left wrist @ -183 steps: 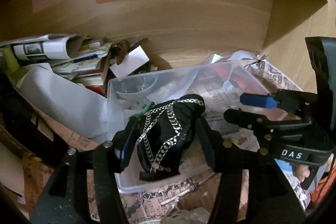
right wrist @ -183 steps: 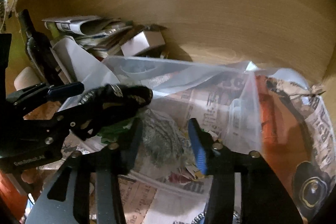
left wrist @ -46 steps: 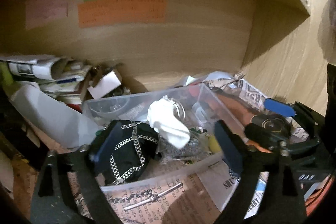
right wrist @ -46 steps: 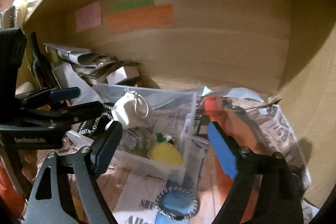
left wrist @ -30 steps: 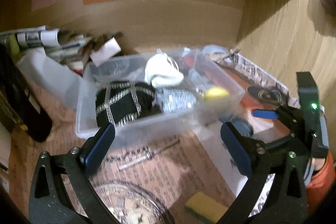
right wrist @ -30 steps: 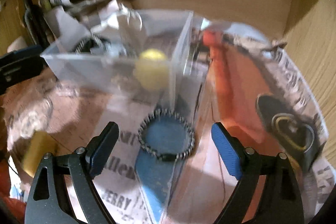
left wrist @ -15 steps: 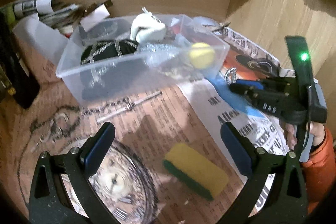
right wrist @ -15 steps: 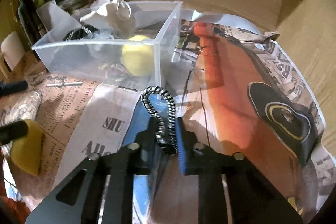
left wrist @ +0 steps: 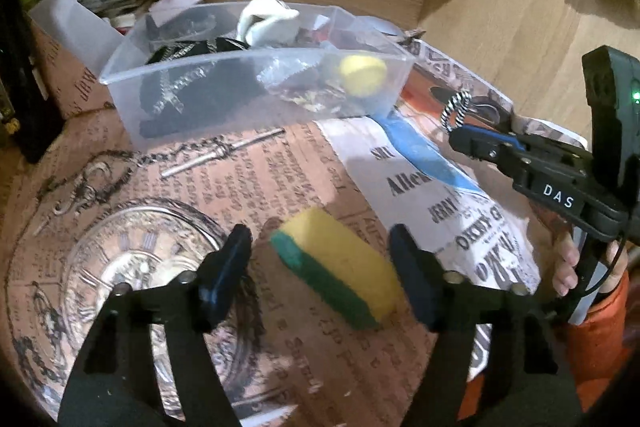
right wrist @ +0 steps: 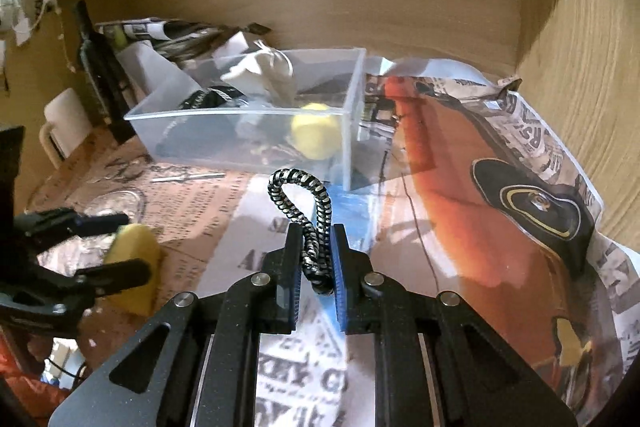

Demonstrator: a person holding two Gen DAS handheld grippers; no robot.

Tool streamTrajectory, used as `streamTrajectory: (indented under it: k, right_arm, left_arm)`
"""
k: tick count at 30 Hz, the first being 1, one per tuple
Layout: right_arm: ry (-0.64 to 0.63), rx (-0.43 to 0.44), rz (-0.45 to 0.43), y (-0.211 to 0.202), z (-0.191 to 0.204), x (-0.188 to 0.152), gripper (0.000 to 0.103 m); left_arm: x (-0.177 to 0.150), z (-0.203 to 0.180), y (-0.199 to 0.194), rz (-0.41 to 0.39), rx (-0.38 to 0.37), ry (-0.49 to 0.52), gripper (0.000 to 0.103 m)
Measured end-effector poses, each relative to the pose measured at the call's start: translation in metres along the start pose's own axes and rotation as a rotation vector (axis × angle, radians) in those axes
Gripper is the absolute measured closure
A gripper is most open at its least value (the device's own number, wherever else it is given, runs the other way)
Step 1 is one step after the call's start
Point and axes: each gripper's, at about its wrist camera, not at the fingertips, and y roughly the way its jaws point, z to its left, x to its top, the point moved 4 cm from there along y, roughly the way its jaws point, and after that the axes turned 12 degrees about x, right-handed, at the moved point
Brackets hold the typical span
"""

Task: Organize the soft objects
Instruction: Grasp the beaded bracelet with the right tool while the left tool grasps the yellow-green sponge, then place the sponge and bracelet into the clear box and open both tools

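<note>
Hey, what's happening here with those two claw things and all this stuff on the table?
A person is tidying soft things into a clear plastic bin, using a hand-held claw in each hand. The right claw is shut on a black-and-white braided loop, lifted just in front of the bin. The left claw is open around a yellow-and-green sponge lying on the newspaper-covered table. The bin already holds a yellow ball, a white pouch and a black item.

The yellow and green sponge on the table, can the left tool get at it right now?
Probably yes. The left tool is open, its fingers either side of the yellow and green sponge, with nothing in between.
</note>
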Motion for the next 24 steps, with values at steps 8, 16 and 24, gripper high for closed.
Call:
streamTrajectory:
  k: [8, 16, 24]
  right_arm:
    - [-0.015, 0.023, -0.044, -0.010, 0.014, 0.008, 0.091]
    - [-0.050, 0.057, -0.119, -0.014, 0.026, 0.036, 0.091]
    - [-0.089, 0.088, -0.183, -0.009, 0.038, 0.074, 0.091]
  left_arm:
    - [0.006, 0.002, -0.009, -0.040, -0.003, -0.013, 0.055]
    - [0.049, 0.025, -0.033, -0.171, 0.055, -0.037, 0.055]
    - [0.102, 0.052, -0.046, -0.279, 0.108, -0.077, 0.055]
